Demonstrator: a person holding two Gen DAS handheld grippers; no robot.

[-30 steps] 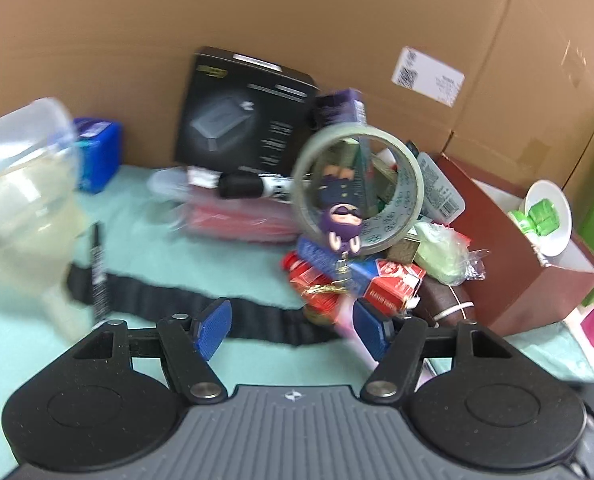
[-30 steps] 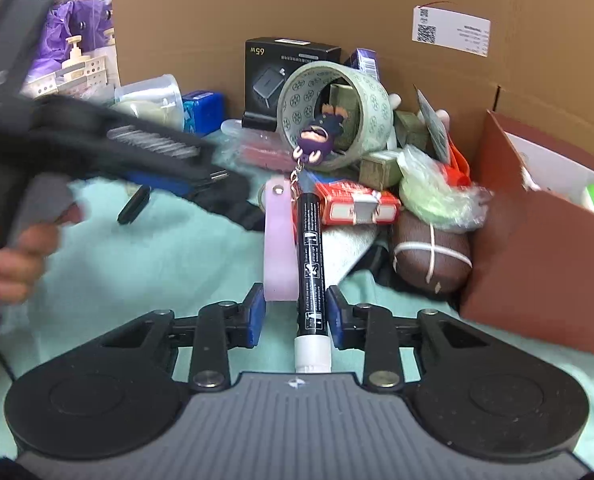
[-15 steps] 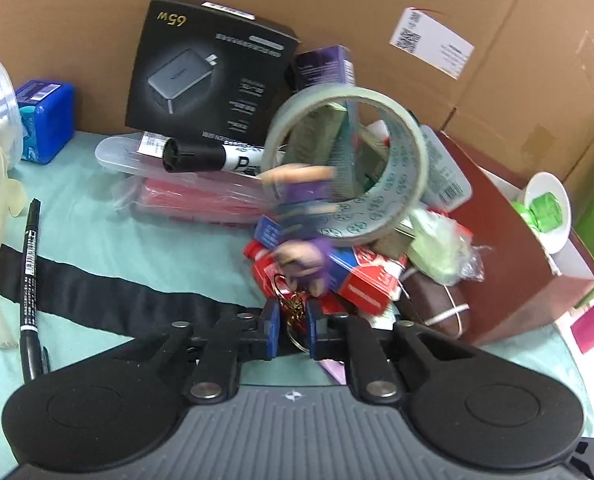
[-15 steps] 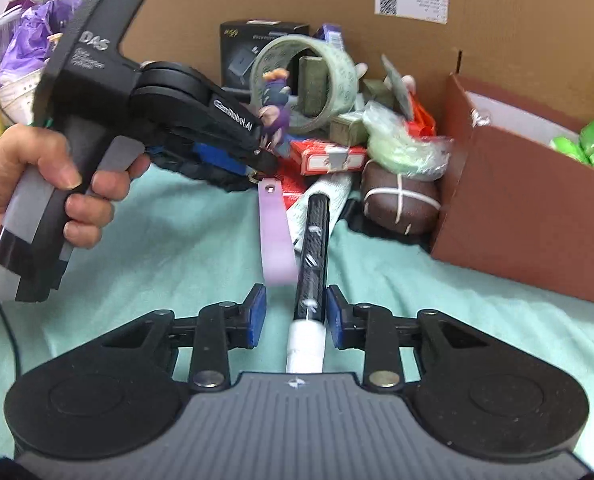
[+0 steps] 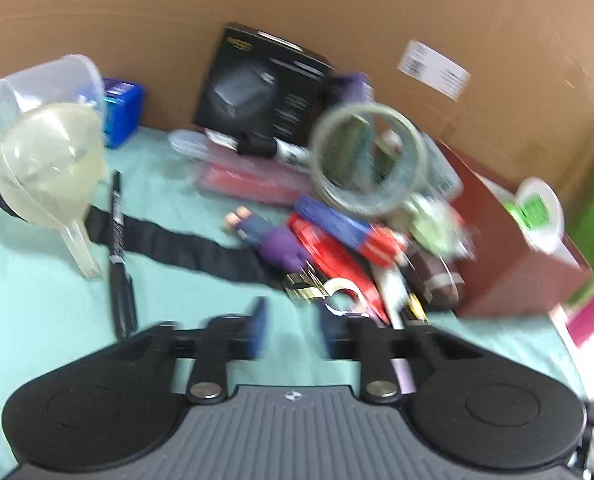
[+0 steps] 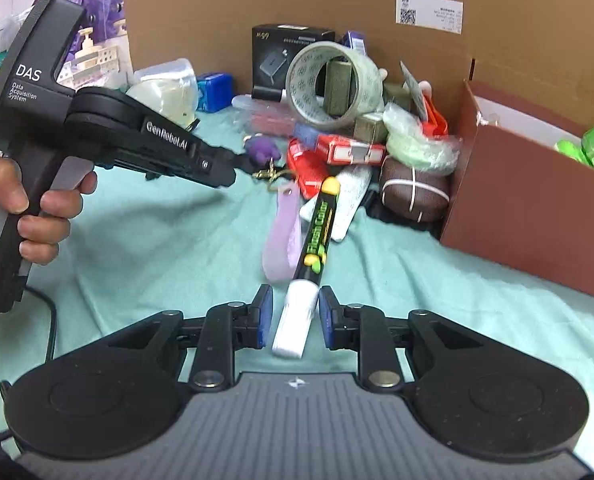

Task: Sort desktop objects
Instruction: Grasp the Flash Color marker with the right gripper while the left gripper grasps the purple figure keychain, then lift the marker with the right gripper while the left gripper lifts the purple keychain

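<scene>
Blue-padded fingers of the right gripper [image 6: 293, 316] stand spread, with the white cap of a black marker [image 6: 312, 249] lying loose between them; neither pad clearly touches it. Yellow-green lettering on its barrel seems to read "Flash Color", and its yellow end points toward the clutter. Just beside it lies a lilac strap [image 6: 283, 234] on the mint-green cloth [image 6: 157, 240].

Blurred in its own view, the left gripper [image 5: 291, 330] also stands spread, nothing between its pads. A purple figure keychain [image 5: 275, 242] lies on the cloth ahead of it, near a black strap [image 5: 185, 244].

Only the right wrist view shows the left gripper's body [image 6: 109, 128], printed "DAS Data Acquisition System" and "GenRobot.AI", held in the person's hand [image 6: 37, 204]. It also gives the black box [image 6: 287, 54] as "65W", seemingly upside down, and a QR label on the cardboard wall [image 6: 429, 12].

Only the left wrist view shows a clear funnel [image 5: 53, 172] and a black pen [image 5: 119, 248] beside it. Both views show the tape roll [image 6: 333, 84] atop the pile and the brown box [image 6: 537, 204].
</scene>
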